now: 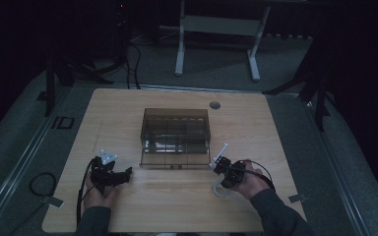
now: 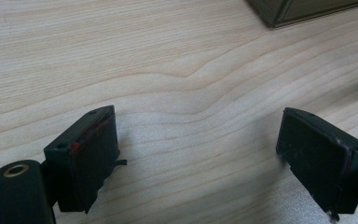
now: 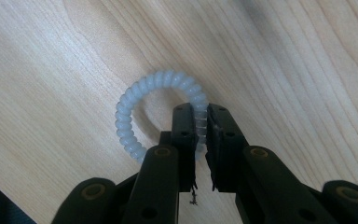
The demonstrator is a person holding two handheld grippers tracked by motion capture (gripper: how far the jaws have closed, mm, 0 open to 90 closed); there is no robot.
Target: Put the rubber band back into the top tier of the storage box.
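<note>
A pale spiral hair tie point(image 3: 161, 112) is pinched by the right tongs point(image 3: 200, 128) at one point on its coil, the jaws being pressed together on the strand with the rest of the ring left free beyond them. The tie is seen near the desk's point(image 1: 177, 206) front right part, just in front of the right tongs point(image 1: 220, 164) in the high view, low over or on the wood; which cannot be told. The tie is judged to be light, soft and springy, so that it is likely to stretch and sag rather than keep its round form when lifted, and its smooth plastic may slip. A hold across a single strand, as is taken now, is thought suitable, provided the coil is seated well between the pads. The left tongs point(image 2: 198, 140) are spread wide over bare wood and nothing is held or touched by them. A dark clear box point(image 1: 175, 137) stands at the middle of the desk, apart from the tie.
</note>
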